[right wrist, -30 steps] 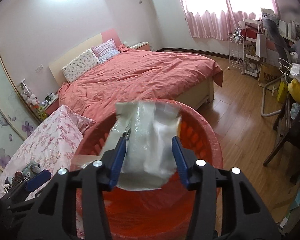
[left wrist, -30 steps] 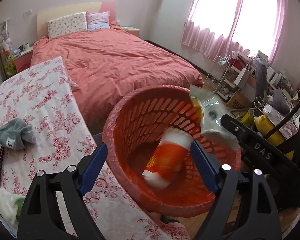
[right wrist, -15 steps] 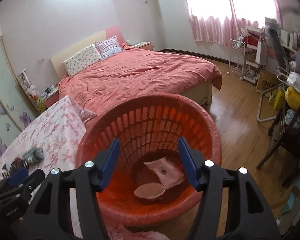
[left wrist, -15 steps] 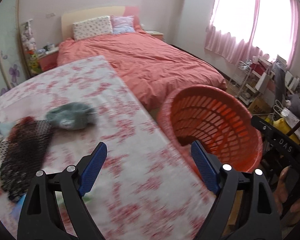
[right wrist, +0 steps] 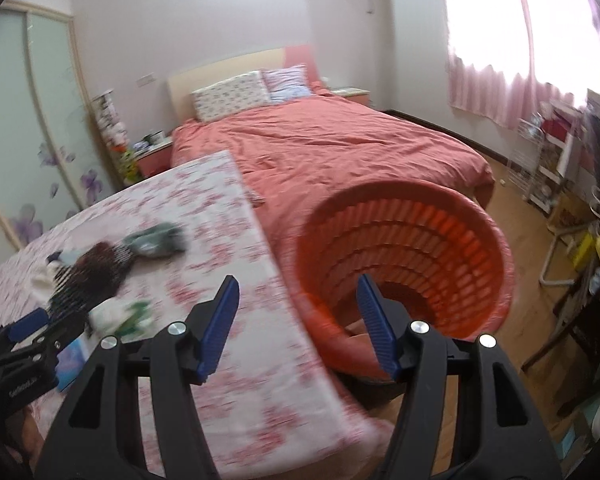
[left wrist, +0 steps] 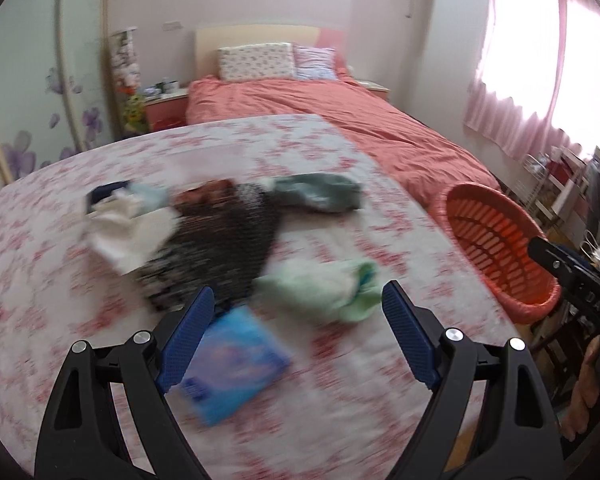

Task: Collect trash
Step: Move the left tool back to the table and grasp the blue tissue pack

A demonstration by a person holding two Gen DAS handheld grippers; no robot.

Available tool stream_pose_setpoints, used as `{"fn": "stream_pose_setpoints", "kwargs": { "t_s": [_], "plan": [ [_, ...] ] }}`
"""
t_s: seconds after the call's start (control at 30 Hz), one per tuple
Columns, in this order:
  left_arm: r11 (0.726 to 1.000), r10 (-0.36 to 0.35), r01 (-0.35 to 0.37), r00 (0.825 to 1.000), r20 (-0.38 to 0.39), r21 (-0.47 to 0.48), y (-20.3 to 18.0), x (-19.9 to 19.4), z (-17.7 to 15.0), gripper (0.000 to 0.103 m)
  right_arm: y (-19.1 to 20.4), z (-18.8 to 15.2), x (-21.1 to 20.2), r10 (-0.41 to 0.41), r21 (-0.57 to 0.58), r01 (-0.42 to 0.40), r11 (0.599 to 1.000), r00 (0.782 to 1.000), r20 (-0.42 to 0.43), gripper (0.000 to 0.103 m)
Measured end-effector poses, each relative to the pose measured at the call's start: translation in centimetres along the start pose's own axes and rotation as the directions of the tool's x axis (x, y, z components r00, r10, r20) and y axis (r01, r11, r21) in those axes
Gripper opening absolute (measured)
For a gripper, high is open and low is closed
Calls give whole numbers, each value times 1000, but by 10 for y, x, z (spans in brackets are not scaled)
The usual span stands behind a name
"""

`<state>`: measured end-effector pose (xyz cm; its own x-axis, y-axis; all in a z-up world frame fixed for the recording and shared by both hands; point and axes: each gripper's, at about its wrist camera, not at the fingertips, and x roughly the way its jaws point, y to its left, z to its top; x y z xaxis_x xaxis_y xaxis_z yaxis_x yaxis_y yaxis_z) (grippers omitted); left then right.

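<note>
Left wrist view: left gripper [left wrist: 294,324] with jaws spread wide, nothing between the pads. It hangs over the floral-covered table [left wrist: 380,392], pointing down at the clutter. Frame smeared by motion; edges soft.

Landmark: red basket [left wrist: 496,240], standing off the table's right edge, beside the pink bed [left wrist: 340,120].

Nearest item: blue packet [left wrist: 236,364], flat on the cloth, well left of the basket, just below and touching the line of the left blue pad. Long axis looks to run diagonally, near-left to far-right, though blur makes this uncertain. Pale green wad [left wrist: 332,288] lies between the packet and the basket, just ahead of the open jaws. Farther from the basket: black-and-white speckled cloth [left wrist: 216,244], white crumpled piece [left wrist: 124,232], grey-green bundle [left wrist: 320,194].

Right wrist view: right gripper [right wrist: 298,324] empty, jaws apart and just widening, straddling the table edge and the basket [right wrist: 440,232] rim. Something pale shows low inside the basket; cannot tell what.

Judgement: left hand is clearly the nearer to the packet and the green wad; right hand sits by the basket.

Writing: "DAS" partly legible on the right gripper's body at the left view's edge; small white lettering on the left gripper's body in the right view, not readable. Packet print too blurred.
</note>
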<state>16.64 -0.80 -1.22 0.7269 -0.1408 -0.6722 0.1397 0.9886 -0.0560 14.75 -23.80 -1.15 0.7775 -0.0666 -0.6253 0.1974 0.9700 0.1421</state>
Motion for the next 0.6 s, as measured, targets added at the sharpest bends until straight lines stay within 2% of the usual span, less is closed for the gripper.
{"fn": "stream_pose_setpoints", "kwargs": {
  "t_s": [0.13, 0.33, 0.6],
  "plan": [
    [999, 48, -48, 999, 7, -7, 31, -6, -13, 85, 23, -6, -6, 31, -26, -31, 999, 999, -9, 61],
    [998, 64, -64, 998, -20, -18, 59, 3, -32, 85, 36, -20, -8, 43, -32, -44, 999, 998, -36, 61],
    [999, -38, 35, 996, -84, -38, 59, 22, -44, 85, 37, -28, -10, 34, -37, -36, 999, 998, -49, 61]
  ]
}}
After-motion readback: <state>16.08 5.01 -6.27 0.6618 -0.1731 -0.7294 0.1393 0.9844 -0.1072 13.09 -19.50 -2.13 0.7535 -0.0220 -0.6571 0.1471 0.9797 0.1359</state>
